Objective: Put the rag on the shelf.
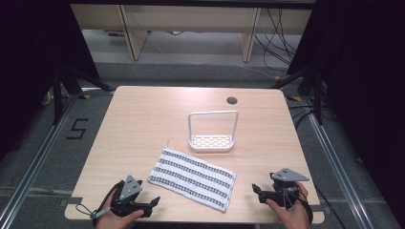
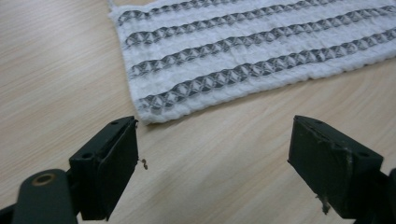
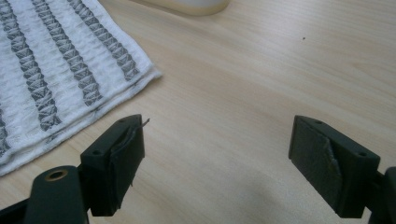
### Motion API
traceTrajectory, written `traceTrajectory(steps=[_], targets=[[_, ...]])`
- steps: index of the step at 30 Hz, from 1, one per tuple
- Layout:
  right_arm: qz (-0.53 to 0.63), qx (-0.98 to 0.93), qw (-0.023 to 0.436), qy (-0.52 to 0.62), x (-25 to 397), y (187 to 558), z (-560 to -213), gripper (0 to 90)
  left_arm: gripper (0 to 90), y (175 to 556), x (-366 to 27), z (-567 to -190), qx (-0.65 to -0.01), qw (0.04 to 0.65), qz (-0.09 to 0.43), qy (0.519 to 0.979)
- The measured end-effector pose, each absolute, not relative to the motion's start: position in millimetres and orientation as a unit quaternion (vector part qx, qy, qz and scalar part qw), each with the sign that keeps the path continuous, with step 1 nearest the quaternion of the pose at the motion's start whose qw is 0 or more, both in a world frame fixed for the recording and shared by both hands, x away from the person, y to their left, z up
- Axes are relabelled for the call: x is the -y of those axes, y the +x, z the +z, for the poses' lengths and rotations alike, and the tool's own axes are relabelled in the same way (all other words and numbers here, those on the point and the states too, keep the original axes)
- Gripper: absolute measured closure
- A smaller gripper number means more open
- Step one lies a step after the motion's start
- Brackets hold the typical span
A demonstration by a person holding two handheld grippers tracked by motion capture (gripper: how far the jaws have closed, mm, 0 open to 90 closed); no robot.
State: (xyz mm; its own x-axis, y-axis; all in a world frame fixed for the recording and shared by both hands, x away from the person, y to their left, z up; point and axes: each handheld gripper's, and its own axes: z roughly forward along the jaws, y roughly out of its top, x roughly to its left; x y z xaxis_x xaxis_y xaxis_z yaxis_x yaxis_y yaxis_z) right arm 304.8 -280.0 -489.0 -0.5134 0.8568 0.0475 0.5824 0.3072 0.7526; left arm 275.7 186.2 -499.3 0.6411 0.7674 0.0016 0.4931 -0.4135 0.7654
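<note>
Both tools, left [image 1: 155, 201] and right [image 1: 256, 190], gape empty beside the striped towel [image 1: 192, 177]; white rack [image 1: 212, 131] stands beyond.

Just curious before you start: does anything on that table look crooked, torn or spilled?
Nothing spilled or torn. The striped towel lies folded but askew to the table edge; the white rack stands upright.

A light wooden table [image 1: 138, 124] stands on grey carpet [image 1: 191, 71], with a cable hole [image 1: 232, 100] toward 1 o'clock. Pale wooden furniture [image 1: 191, 21] lines the 12 o'clock side. Black cables [image 1: 277, 43] trail at 1 o'clock. Dark curtains [image 1: 33, 52] flank both sides.
</note>
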Motion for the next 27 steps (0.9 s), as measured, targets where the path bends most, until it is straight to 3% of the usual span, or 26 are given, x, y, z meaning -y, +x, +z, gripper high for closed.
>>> traceTrajectory(steps=[27], targets=[[0.372, -0.811, 0.169, 0.418, 255, 319, -479, 30.5, 18.2, 267, -120, -498, -0.311, 0.413, 0.122, 0.847]])
